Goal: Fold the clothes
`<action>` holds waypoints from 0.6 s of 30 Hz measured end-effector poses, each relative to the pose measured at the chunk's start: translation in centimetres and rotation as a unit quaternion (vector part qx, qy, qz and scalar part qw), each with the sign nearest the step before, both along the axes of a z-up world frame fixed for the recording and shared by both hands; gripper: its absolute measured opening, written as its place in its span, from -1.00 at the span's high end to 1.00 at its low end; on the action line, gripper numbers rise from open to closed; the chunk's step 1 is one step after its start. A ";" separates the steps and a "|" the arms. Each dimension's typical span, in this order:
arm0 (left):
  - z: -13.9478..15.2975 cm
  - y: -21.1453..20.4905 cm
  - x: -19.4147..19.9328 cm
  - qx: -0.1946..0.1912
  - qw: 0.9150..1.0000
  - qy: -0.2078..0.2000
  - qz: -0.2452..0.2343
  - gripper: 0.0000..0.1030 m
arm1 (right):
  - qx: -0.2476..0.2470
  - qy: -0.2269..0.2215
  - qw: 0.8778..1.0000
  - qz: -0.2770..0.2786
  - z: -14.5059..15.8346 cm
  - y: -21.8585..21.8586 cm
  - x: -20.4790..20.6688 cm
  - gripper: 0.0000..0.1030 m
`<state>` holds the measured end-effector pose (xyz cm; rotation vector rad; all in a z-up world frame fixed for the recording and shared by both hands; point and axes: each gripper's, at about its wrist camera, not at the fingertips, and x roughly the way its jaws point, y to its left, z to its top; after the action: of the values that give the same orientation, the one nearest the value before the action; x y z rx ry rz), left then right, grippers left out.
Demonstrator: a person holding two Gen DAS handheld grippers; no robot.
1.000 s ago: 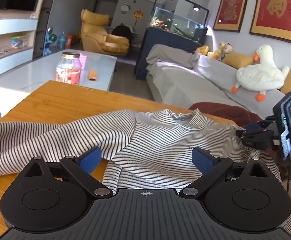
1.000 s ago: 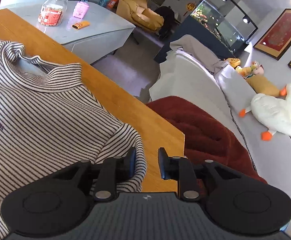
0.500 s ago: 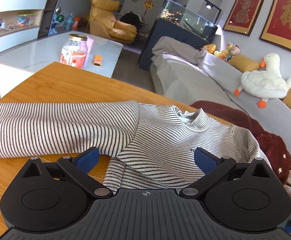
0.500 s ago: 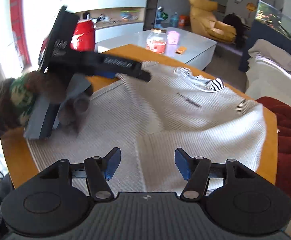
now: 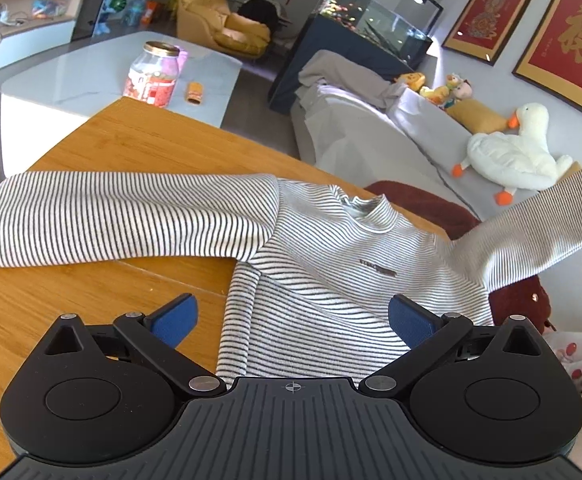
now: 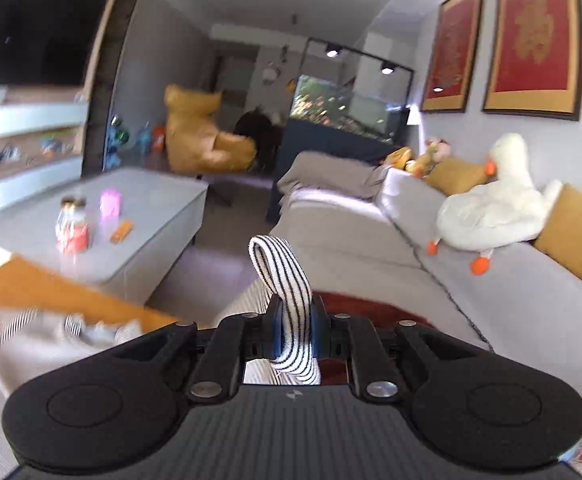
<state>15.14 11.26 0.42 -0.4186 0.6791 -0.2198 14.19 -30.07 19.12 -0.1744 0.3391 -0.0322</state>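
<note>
Sweater [image 5: 331, 280] lies face up on the worktop [image 5: 71, 300] as it did a second ago, its left sleeve [image 5: 123, 216] spread flat, but its right sleeve [image 5: 531, 232], which then lay on the body, is now raised clear and stretched toward the sofa [image 5: 371, 140]. Right gripper [image 6: 295, 320], a second ago nearly closed beside that sleeve, now pinches its cuff [image 6: 283, 276] tight. Left gripper [image 5: 291, 316] hovers spread and empty above the hem, so the sleeve fold looks begun.
</note>
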 end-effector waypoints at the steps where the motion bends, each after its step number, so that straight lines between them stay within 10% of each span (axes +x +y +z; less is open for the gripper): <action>1: 0.1 0.0 -0.1 -0.002 1.000 -0.001 -0.001 -1.00 | 0.013 -0.010 1.000 0.001 1.1 -0.4 0.4 0.81; 6: 0.3 0.4 -0.5 -0.023 1.000 0.009 0.002 -1.00 | 0.061 -0.017 0.995 0.081 2.8 3.0 2.4 0.81; 18: 0.0 3.8 -1.5 -0.046 0.997 0.033 0.049 -1.00 | 0.090 0.072 0.967 0.226 -4.7 18.1 10.0 0.91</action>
<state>13.68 15.03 0.41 -0.5474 0.7128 -0.1440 24.14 -11.94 14.44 -0.0708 0.4384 0.4632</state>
